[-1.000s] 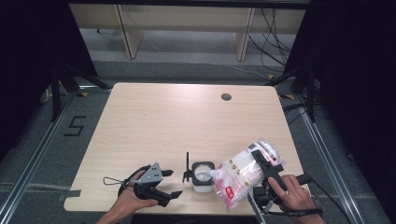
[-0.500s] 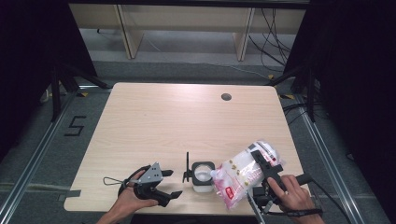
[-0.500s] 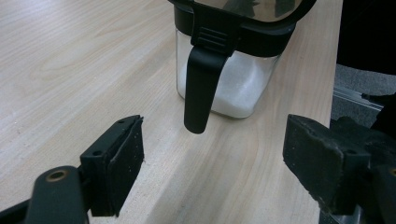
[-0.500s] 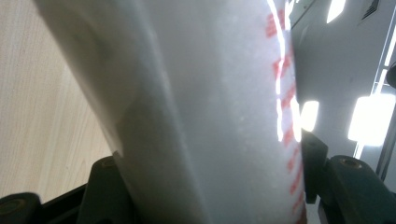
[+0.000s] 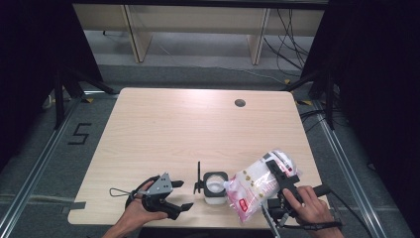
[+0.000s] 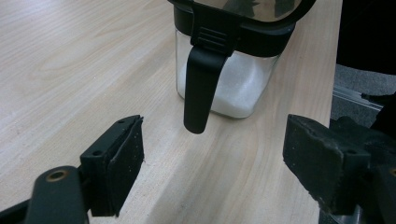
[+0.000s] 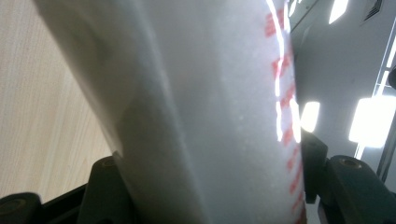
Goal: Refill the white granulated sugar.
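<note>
The right tongs (image 5: 280, 181) are clamped on a bag (image 5: 257, 186) of white grains with red print, held tilted above the table (image 5: 198, 129) near its front right corner, its lower corner at the open top of a jar (image 5: 216, 187). In the right gripper view the bag (image 7: 196, 112) sits between the two jaws. The jar (image 6: 231, 70), partly filled with white grains, has a black rim and a hanging handle. The left tongs (image 5: 173, 196) rest apart, left of the jar, holding nothing.
</note>
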Demonstrator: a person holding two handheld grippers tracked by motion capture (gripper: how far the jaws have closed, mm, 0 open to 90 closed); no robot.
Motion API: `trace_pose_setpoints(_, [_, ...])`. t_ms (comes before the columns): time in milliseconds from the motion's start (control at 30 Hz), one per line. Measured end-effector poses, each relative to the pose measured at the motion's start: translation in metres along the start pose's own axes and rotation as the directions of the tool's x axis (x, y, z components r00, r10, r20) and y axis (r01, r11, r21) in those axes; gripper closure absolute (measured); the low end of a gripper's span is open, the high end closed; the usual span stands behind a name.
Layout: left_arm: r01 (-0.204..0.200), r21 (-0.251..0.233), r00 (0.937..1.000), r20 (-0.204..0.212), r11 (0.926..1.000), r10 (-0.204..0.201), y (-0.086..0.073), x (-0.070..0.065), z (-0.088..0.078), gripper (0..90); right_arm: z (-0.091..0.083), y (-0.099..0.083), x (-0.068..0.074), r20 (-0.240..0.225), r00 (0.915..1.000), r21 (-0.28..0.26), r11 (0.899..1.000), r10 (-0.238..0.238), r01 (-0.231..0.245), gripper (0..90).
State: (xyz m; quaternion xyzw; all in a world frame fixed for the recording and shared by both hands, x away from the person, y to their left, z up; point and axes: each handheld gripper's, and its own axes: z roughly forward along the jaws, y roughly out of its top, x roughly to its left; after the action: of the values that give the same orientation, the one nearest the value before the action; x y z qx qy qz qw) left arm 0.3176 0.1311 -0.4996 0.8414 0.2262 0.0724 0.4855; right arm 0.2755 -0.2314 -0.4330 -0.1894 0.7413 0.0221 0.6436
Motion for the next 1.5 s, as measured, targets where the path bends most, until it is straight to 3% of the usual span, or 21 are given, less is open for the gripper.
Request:
trace_pose_setpoints(133, [0.009, 0.0, 1.0, -0.003, 1.0, -0.009, -0.0003, -0.0004, 0.0004, 20.0, -0.0018, 0.0007, -0.0025, -0.009, 0.9999, 0.019, 1.0, -0.013, 0.013, 42.6])
trace_pose_setpoints(467, [0.009, 0.0, 1.0, -0.003, 1.0, -0.009, -0.0002, -0.0003, 0.0003, 20.0, -0.0011, 0.0009, -0.0009, -0.008, 1.0, 0.011, 1.0, 0.003, -0.003, 42.6])
trace_pose_setpoints(500, [0.008, 0.001, 1.0, -0.001, 1.0, -0.008, -0.0002, -0.0001, 0.0001, 20.0, -0.0025, 0.0012, -0.0008, -0.025, 0.9996, 0.029, 1.0, 0.011, -0.01, 42.6])
trace_pose_setpoints(533, [0.006, 0.003, 0.9999, -0.012, 1.0, -0.006, 0.0, -0.0002, -0.0006, 20.0, -0.0015, 0.0003, -0.0011, 0.003, 0.9999, 0.007, 1.0, 0.011, -0.011, 42.7])
trace_pose_setpoints(633, [-0.026, 0.003, 0.9996, -0.006, 0.9997, 0.026, 0.0007, 0.0018, -0.0007, 20.0, -0.0028, -0.0003, -0.0018, -0.01, 0.9997, 0.023, 0.999, 0.023, -0.023, 42.7])
trace_pose_setpoints(667, [0.005, 0.001, 0.9999, -0.011, 1.0, -0.004, -0.0001, 0.0001, -0.0001, 20.0, -0.0016, -0.0008, -0.0021, 0.006, 0.9999, 0.005, 1.0, 0.01, -0.01, 42.6])
trace_pose_setpoints(833, [-0.002, 0.002, 0.9999, -0.011, 1.0, 0.002, 0.0002, 0.0002, -0.0007, 20.0, -0.0014, -0.0009, -0.0023, 0.012, 0.9999, 0.002, 1.0, -0.007, 0.007, 42.7])
trace_pose_setpoints(867, [-0.013, 0.001, 0.9999, -0.002, 0.9999, 0.013, 0.0002, 0.0015, -0.0006, 20.0, -0.0027, 0.0002, -0.0025, -0.018, 0.9998, 0.03, 1.0, -0.004, 0.005, 42.7])
trace_pose_setpoints(900, [-0.013, 0.001, 0.9999, -0.002, 0.9999, 0.013, 0.0002, 0.0015, -0.0006, 20.0, -0.0027, 0.0002, -0.0025, -0.018, 0.9998, 0.03, 1.0, -0.004, 0.005, 42.7])
trace_pose_setpoints(933, [0.014, -0.008, 0.9999, -0.001, 0.9999, -0.014, -0.0001, -0.0005, 0.0, 20.0, -0.0022, 0.0005, -0.0017, -0.01, 0.9999, 0.021, 1.0, 0.004, -0.004, 42.7])
trace_pose_setpoints(1100, [0.014, -0.007, 0.9999, -0.001, 0.9999, -0.014, -0.0001, -0.0005, -0.0001, 20.0, -0.0019, 0.0004, -0.0015, -0.001, 1.0, 0.014, 1.0, 0.006, -0.006, 42.7])
trace_pose_setpoints(1200, [0.009, 0.001, 0.9999, -0.005, 1.0, -0.009, -0.0001, 0.0001, -0.0006, 20.0, -0.0029, -0.0014, -0.0037, -0.004, 0.9987, -0.001, 0.999, 0.05, -0.05, 42.7])
trace_pose_setpoints(1367, [0.014, -0.007, 0.9999, -0.001, 0.9999, -0.014, 0.0, -0.0006, 0.0, 20.0, -0.0034, -0.0019, -0.0049, -0.004, 0.9995, 0.011, 0.999, 0.03, -0.03, 42.8])
trace_pose_setpoints(1400, [0.014, -0.007, 0.9999, -0.001, 0.9999, -0.014, 0.0, -0.0005, -0.0001, 20.0, -0.0025, -0.0025, -0.0005, 0.0, 0.9972, 0.007, 0.997, 0.075, -0.075, 42.7])
trace_pose_setpoints(1433, [0.014, -0.007, 0.9999, -0.001, 0.9999, -0.014, 0.0, -0.0005, -0.0001, 20.0, -0.0035, -0.0023, -0.0035, -0.016, 0.9994, 0.019, 0.999, 0.032, -0.031, 42.8])
trace_pose_setpoints(1500, [0.013, -0.007, 0.9999, -0.001, 0.9999, -0.013, -0.0001, -0.0004, -0.0001, 20.1, -0.0011, -0.0023, -0.0041, 0.005, 0.9999, -0.011, 1.0, 0.009, -0.009, 42.8])
